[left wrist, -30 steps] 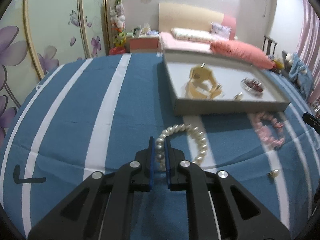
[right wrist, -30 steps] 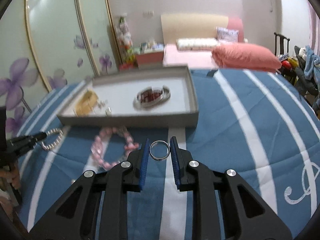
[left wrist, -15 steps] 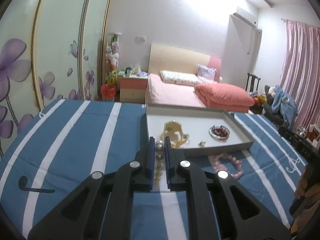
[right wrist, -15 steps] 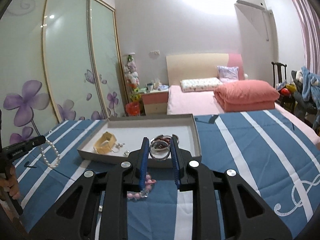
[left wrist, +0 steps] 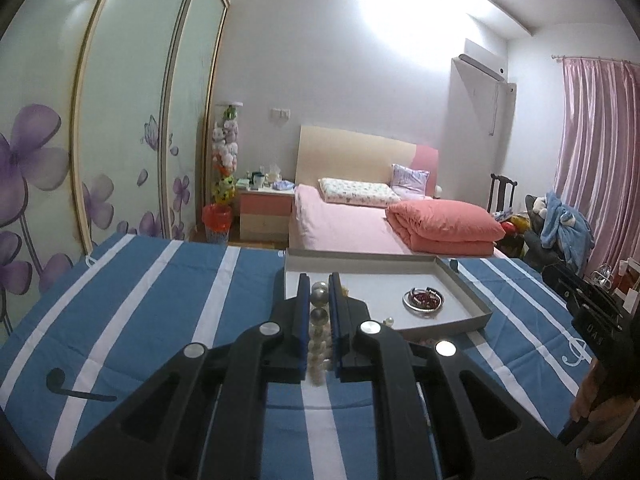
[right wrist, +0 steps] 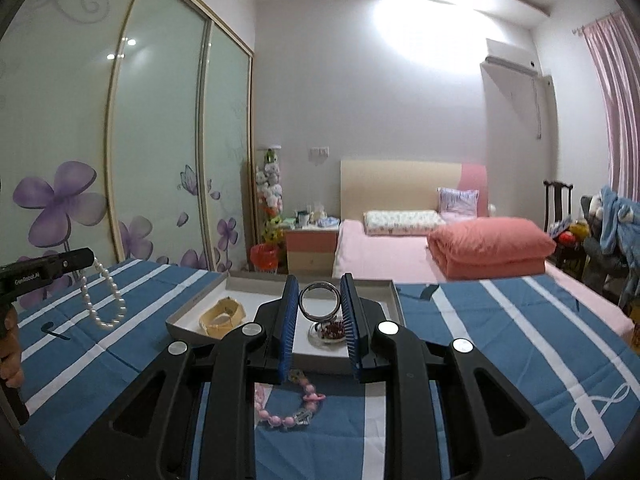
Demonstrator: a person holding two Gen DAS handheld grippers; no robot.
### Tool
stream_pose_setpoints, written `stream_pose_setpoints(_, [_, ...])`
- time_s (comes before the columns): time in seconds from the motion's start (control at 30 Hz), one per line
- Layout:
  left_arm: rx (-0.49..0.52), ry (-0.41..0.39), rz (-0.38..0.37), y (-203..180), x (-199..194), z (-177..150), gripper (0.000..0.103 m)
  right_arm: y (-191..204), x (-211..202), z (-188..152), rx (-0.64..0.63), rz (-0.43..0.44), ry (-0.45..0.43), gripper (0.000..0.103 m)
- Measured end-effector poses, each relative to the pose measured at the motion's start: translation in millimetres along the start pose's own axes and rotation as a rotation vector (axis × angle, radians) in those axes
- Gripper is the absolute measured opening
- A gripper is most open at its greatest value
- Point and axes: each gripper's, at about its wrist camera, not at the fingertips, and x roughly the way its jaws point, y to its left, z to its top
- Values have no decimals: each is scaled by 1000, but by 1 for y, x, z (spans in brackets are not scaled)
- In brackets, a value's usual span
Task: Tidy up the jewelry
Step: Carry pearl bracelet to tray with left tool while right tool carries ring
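My left gripper point(left wrist: 319, 292) is shut on a white pearl bracelet point(left wrist: 319, 320) and holds it in the air above the blue striped cloth, just in front of the grey tray point(left wrist: 468, 292). The bracelet hangs from that gripper in the right wrist view point(right wrist: 102, 304). My right gripper point(right wrist: 320, 300) is shut on a silver ring point(right wrist: 320, 301), raised over the tray's point(right wrist: 192, 304) near edge. In the tray lie a gold bangle point(right wrist: 222, 316) and a silver bangle with red beads point(left wrist: 423, 301). A pink bead bracelet point(right wrist: 288, 408) lies on the cloth before the tray.
The table wears a blue cloth with white stripes point(left wrist: 140, 300). A small pearl earring point(left wrist: 387, 323) lies at the tray's near side. Behind are a pink bed point(left wrist: 360, 224), a nightstand point(left wrist: 264, 216) and sliding wardrobe doors point(left wrist: 120, 140).
Both grippers have lifted from the cloth and tipped up towards the room. The pearl bracelet left the cloth with the left gripper, the ring rose with the right.
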Motion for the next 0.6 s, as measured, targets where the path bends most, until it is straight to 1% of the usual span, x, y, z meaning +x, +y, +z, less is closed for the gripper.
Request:
stream_pose_setpoints(0.13, [23, -31, 16, -7, -5, 0, 10, 2, -2, -1, -1, -10, -24, 23])
stream_pose_setpoints(0.27, [42, -48, 31, -14, -7, 0, 10, 2, -1, -3, 3, -18, -26, 23])
stream_pose_setpoints(0.6, [68, -52, 33, -25, -8, -4, 10, 7, -1, -3, 2, -31, -18, 23])
